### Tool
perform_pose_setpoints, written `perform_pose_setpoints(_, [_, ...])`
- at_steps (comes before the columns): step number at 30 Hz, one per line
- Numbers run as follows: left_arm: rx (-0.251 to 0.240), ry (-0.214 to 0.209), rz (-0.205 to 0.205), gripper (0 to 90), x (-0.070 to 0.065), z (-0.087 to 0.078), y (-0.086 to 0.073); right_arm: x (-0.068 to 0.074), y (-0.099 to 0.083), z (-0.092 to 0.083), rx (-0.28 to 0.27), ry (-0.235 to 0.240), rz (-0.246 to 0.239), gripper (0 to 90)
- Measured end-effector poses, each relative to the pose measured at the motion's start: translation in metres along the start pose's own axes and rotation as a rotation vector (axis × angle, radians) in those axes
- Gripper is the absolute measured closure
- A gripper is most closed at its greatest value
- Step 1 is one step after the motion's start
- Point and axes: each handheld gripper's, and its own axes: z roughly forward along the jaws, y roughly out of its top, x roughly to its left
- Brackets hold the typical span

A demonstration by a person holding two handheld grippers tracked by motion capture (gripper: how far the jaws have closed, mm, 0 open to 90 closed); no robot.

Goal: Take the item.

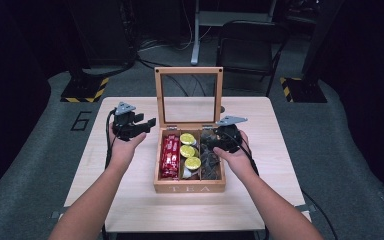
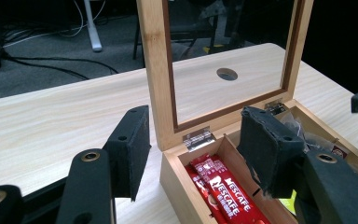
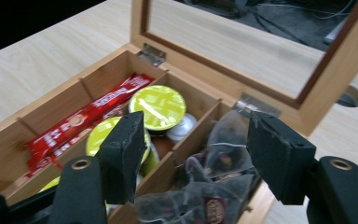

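Nearest to us, the wooden tea box stands at the middle of the table, and its right compartment holds the clear tea bags, with green-lidded capsules in the middle compartment and red stick packets in the left one. We see the right gripper just above the tea bags with its jaws apart and nothing pressed between them. The left gripper hangs beside the box's left wall, jaws also apart and empty, and behind them the glass lid stands upright.
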Motion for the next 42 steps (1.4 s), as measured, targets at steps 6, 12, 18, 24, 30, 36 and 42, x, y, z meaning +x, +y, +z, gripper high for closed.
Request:
perform_pose_setpoints(6, [0.000, -0.005, 0.001, 43.0, -0.002, 0.001, 0.000, 0.012, -0.006, -0.001, 0.009, 0.042, -0.032, 35.9])
perform_pose_setpoints(12, [0.004, -0.008, 0.000, 42.9, -0.001, 0.001, -0.001, 0.024, -0.011, 0.001, 0.023, 0.078, -0.053, 34.9])
perform_pose_setpoints(18, [0.004, -0.005, 0.000, 42.9, -0.001, 0.001, 0.000, 0.033, -0.015, 0.003, 0.021, 0.104, -0.071, 34.8])
perform_pose_setpoints(24, [-0.002, -0.002, -0.003, 42.8, -0.002, 0.000, 0.000, 0.037, -0.021, 0.006, 0.039, 0.111, -0.072, 34.8])
perform_pose_setpoints(30, [0.000, -0.005, -0.007, 42.6, -0.001, -0.002, 0.000, 0.043, -0.021, 0.005, 0.039, 0.133, -0.074, 34.3])
perform_pose_setpoints(36, [-0.008, -0.001, -0.024, 42.5, 0.001, -0.002, 0.000, 0.048, -0.027, 0.009, 0.051, 0.177, -0.073, 30.8])
perform_pose_setpoints(42, [-0.001, 0.000, -0.021, 42.6, 0.001, -0.001, -0.002, 0.049, -0.032, 0.011, 0.067, 0.176, -0.066, 26.7])
